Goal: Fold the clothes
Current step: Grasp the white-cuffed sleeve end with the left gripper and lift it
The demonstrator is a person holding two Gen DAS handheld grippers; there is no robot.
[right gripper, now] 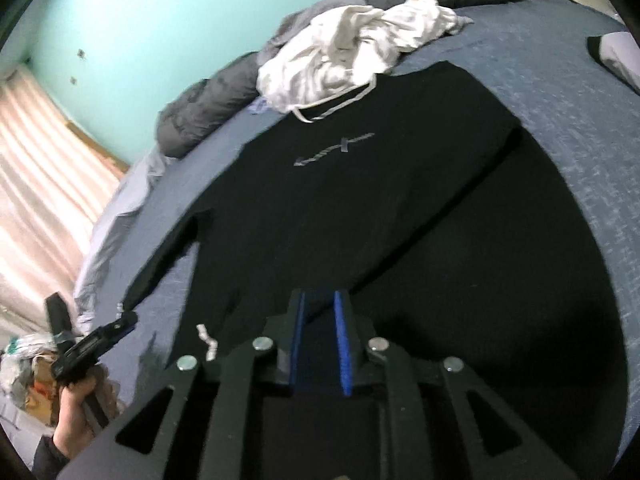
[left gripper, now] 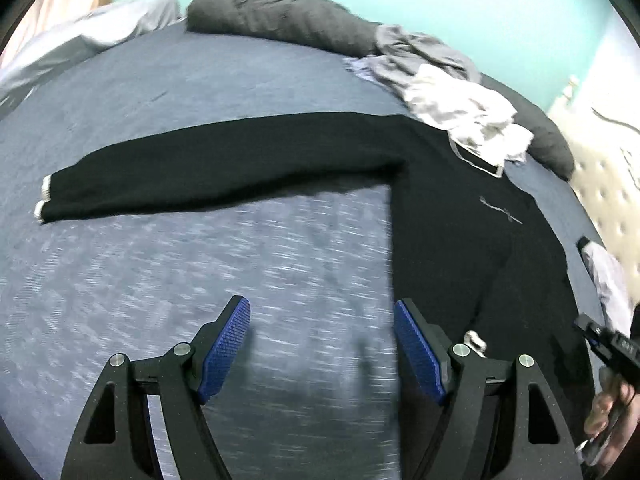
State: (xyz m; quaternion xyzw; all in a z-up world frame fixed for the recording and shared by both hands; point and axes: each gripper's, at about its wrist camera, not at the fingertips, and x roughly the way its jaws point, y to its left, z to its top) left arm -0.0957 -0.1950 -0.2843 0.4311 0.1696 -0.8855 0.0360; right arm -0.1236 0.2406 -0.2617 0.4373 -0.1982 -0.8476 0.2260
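A black long-sleeved sweater [left gripper: 452, 208] with a grey chest logo lies flat on the blue bed. Its left sleeve [left gripper: 208, 164] stretches out to the left, white cuff at the end. Its right sleeve is folded across the body [right gripper: 420, 216]. My left gripper [left gripper: 322, 344] is open and empty, over the bedsheet just left of the sweater's hem. My right gripper [right gripper: 320, 324] hovers over the sweater's lower part with its jaws nearly closed; whether cloth sits between the pads is not clear. The left gripper also shows in the right wrist view [right gripper: 100, 340].
A crumpled white garment [right gripper: 352, 52] lies on the sweater's collar, with grey clothes [left gripper: 420, 56] and a dark grey duvet [left gripper: 280, 12] behind it. The blue bedsheet [left gripper: 200, 264] spreads to the left. A turquoise wall and a curtain [right gripper: 36, 168] stand behind.
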